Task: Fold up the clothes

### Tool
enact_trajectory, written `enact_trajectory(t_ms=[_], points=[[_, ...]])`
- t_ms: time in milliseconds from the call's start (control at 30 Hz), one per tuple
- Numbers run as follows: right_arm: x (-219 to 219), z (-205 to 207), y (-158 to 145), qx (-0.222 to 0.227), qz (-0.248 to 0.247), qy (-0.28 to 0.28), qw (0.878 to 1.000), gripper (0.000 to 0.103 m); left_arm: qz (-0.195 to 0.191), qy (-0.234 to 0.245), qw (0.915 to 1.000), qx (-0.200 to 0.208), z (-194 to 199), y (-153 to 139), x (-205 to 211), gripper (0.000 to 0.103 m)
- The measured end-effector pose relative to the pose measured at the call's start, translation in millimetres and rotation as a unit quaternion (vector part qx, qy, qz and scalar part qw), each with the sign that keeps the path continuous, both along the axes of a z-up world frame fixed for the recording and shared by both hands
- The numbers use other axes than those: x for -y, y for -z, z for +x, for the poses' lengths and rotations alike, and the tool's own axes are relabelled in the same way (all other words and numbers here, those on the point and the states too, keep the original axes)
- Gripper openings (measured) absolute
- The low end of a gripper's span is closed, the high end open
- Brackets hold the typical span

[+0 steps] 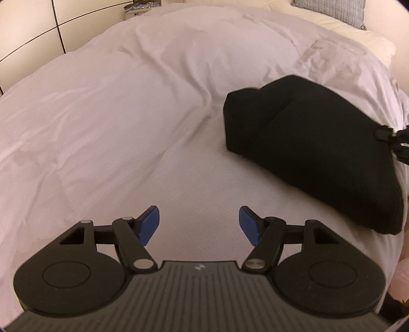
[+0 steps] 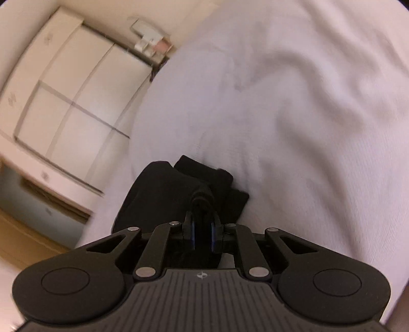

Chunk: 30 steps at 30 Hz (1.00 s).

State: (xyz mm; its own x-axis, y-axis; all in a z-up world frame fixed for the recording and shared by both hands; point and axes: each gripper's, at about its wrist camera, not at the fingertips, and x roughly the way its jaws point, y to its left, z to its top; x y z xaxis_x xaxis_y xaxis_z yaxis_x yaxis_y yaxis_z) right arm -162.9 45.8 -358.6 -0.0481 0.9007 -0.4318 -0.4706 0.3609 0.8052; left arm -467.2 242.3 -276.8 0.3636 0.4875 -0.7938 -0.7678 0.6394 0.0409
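A black garment [image 1: 306, 143], folded into a thick bundle, lies on the white duvet [image 1: 127, 102] at the right of the left wrist view. My left gripper [image 1: 199, 217] hovers over bare duvet to the left of the bundle, its blue pads [image 1: 150, 222] wide apart with nothing between them. At that view's right edge my right gripper [image 1: 391, 139] pinches the garment's edge. In the right wrist view the right gripper [image 2: 203, 229] is shut on a bunched ridge of the black garment [image 2: 158, 194], which rests near the edge of the bed.
Cream pillows [image 1: 358, 33] and a grey cushion [image 1: 332, 10] lie at the head of the bed. A pale wardrobe [image 2: 71, 97] stands beside the bed, with a cluttered shelf [image 2: 150, 43] behind it and wooden floor [image 2: 23, 242] below.
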Motion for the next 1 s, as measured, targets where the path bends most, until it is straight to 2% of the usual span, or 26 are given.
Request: enact_trajectory(t_ms=[133, 233, 367, 467, 500, 567, 633, 700, 733, 800, 867, 933, 1000], points=[[6, 1, -22, 0.017, 0.042, 0.006, 0.999, 0.011, 0.003, 0.0, 1.0, 0.004, -3, -3, -3, 0.065], [-4, 10, -15, 0.029, 0.012, 0.018, 0.999, 0.01, 0.002, 0.0, 1.0, 0.009, -3, -3, -5, 0.065], [7, 10, 1, -0.001, 0.009, 0.064, 0.998, 0.01, -0.001, 0.003, 0.9999, 0.011, -2, 0, -6, 0.065], [7, 9, 0, 0.027, -0.006, 0.07, 0.997, 0.01, -0.005, 0.003, 0.9999, 0.009, -2, 4, -9, 0.065], [7, 10, 3, 0.024, -0.015, 0.065, 0.997, 0.013, -0.008, 0.001, 0.9999, 0.008, -2, 6, -10, 0.065], [11, 12, 14, -0.002, -0.032, 0.053, 0.998, 0.032, -0.013, -0.002, 0.9998, 0.012, -1, 8, -13, 0.065], [22, 9, 9, 0.0, -0.028, 0.066, 0.997, 0.048, -0.017, 0.0, 0.9997, 0.018, 0, 9, -14, 0.065], [32, -4, -7, 0.044, -0.038, 0.085, 0.995, 0.052, -0.018, 0.001, 0.9996, 0.02, 0, 10, -14, 0.065], [35, -15, -16, 0.08, -0.044, 0.085, 0.992, 0.052, -0.02, 0.002, 0.9996, 0.021, 1, 10, -15, 0.065], [37, -45, -36, 0.173, -0.058, 0.068, 0.981, 0.052, -0.026, 0.003, 0.9993, 0.026, 1, 10, -18, 0.065], [35, -90, -48, 0.269, -0.076, 0.024, 0.96, 0.052, -0.039, 0.0, 0.9985, 0.039, 2, 9, -23, 0.065], [32, -141, -57, 0.365, -0.089, -0.029, 0.926, 0.052, -0.054, -0.006, 0.9969, 0.057, 2, 7, -30, 0.065], [29, -190, -57, 0.455, -0.094, -0.076, 0.882, 0.051, -0.076, -0.016, 0.9934, 0.084, 3, 5, -39, 0.065]])
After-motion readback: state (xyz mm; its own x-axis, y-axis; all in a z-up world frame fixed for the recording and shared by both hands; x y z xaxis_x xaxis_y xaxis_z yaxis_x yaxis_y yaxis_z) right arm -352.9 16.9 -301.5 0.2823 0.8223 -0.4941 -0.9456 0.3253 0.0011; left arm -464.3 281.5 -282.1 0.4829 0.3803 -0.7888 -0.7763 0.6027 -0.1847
